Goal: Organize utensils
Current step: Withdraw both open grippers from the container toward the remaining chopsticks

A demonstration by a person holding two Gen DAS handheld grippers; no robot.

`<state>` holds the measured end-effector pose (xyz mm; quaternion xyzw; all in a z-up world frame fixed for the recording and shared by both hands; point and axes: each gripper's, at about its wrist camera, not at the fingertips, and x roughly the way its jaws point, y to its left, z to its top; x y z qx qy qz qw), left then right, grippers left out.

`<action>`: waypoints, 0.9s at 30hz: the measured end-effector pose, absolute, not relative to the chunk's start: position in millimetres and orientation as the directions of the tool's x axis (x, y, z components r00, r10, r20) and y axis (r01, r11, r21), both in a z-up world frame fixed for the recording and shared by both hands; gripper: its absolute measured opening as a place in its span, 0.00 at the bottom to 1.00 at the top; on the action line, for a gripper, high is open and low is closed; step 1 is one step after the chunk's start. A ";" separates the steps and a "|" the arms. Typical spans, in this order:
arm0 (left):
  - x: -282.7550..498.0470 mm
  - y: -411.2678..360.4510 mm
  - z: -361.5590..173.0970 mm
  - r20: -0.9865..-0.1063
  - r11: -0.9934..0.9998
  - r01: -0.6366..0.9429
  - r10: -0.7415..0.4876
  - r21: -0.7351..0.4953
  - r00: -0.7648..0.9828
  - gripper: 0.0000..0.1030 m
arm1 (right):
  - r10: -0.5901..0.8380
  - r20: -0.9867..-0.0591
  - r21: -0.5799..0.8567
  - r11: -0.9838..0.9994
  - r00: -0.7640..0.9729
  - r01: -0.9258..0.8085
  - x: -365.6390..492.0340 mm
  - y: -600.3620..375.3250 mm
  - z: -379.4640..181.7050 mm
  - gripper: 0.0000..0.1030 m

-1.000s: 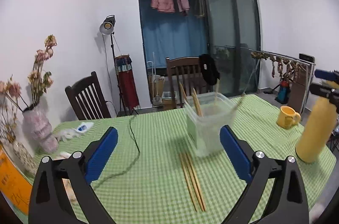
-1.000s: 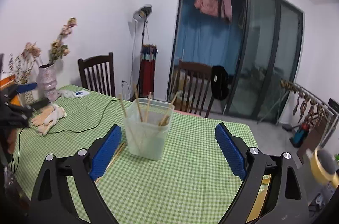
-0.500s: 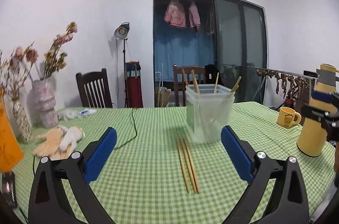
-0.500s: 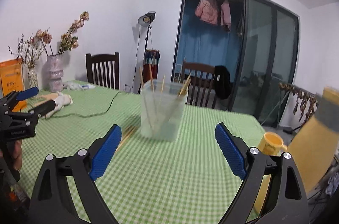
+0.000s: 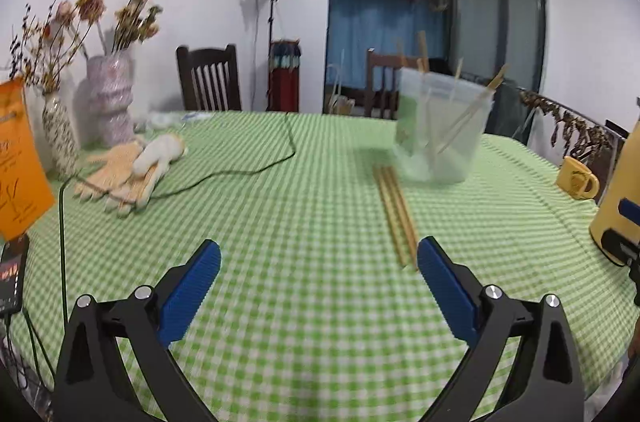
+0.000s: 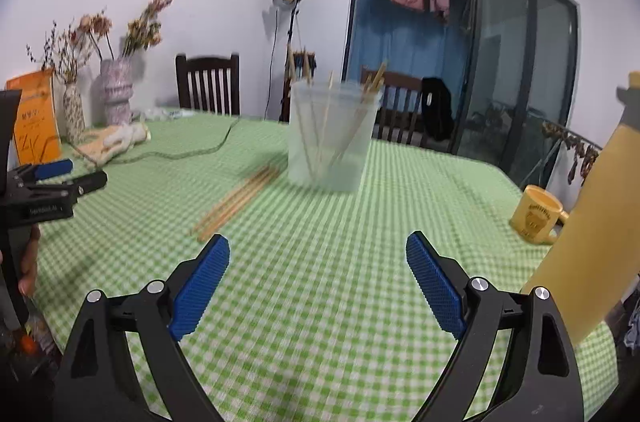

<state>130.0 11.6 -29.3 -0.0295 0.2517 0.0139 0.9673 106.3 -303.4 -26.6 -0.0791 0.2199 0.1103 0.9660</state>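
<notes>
My left hand-held gripper (image 5: 318,270) is wide open and empty, closest to the loose chopsticks (image 5: 394,212) lying on the table (image 5: 280,222), pointing away toward the plastic container (image 5: 440,126).

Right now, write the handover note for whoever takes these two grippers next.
Left gripper: open, empty, over the green checked table.
Right gripper: open, empty, also over the table.
Loose chopsticks lie flat on the cloth beside the clear tub, just ahead of the left fingers.
Done: several chopsticks already stand in the tub.
Left: pick up the loose ones and drop them in the tub.
</notes>
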 end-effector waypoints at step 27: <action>193.6 17.4 -44.5 -0.597 0.999 -0.007 -0.024 -0.049 0.802 0.93 | 0.216 -0.575 -0.009 0.963 0.789 -0.270 174.9 -266.4 -50.0 0.84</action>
